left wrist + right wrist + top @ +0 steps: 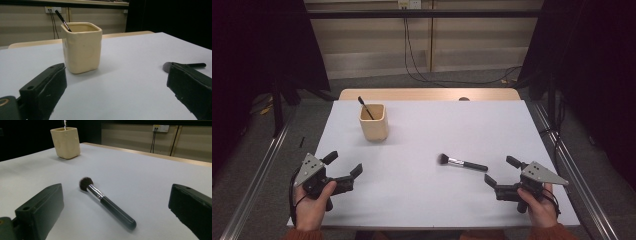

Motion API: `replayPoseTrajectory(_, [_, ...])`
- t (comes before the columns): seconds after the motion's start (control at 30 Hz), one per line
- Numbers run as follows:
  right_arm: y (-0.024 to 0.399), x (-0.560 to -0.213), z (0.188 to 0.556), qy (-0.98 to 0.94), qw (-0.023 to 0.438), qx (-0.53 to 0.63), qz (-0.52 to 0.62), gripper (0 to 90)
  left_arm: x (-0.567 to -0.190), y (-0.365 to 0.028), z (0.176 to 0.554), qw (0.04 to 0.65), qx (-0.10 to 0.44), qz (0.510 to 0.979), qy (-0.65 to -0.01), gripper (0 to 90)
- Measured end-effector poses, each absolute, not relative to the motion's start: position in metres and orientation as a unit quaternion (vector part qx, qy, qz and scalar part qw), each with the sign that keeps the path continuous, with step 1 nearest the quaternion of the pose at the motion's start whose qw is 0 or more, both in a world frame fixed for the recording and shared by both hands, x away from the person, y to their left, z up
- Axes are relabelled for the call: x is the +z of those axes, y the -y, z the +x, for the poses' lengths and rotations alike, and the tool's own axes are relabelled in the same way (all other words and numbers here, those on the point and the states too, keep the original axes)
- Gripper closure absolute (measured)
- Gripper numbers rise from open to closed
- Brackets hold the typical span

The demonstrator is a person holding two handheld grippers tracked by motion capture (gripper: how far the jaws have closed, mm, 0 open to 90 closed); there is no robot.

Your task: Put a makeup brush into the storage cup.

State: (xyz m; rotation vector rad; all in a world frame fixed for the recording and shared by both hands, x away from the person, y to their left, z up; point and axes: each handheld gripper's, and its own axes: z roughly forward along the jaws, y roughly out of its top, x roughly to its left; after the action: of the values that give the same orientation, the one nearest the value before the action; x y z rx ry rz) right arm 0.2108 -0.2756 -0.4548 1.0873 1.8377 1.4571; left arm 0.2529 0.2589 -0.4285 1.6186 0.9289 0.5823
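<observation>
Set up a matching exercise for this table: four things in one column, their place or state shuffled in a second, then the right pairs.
Things:
1. cup
2. big brush
3. thin brush
4. left gripper

Place or state:
A. lies flat on the table
B. open, holding nothing
C. stands upright, far left
D. leans inside the cup

Pairs: 1-C, 2-A, 3-D, 4-B

Brush: glossy black handle, shiny metal ferrule; cup matt.

Each hand-held gripper is black — grey three-cornered plate on top — with rust-orange sleeves behind.
</observation>
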Motion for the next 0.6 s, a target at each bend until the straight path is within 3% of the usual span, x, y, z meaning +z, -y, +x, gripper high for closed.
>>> replayPoseTrajectory(0.6, [0.2791,-0.4527,0.2057,-0.675,0.277,0.548,0.408,0.0,-0.4358,-0.2569,0.2521,0.565,0.23,0.692,-0.386,2.8])
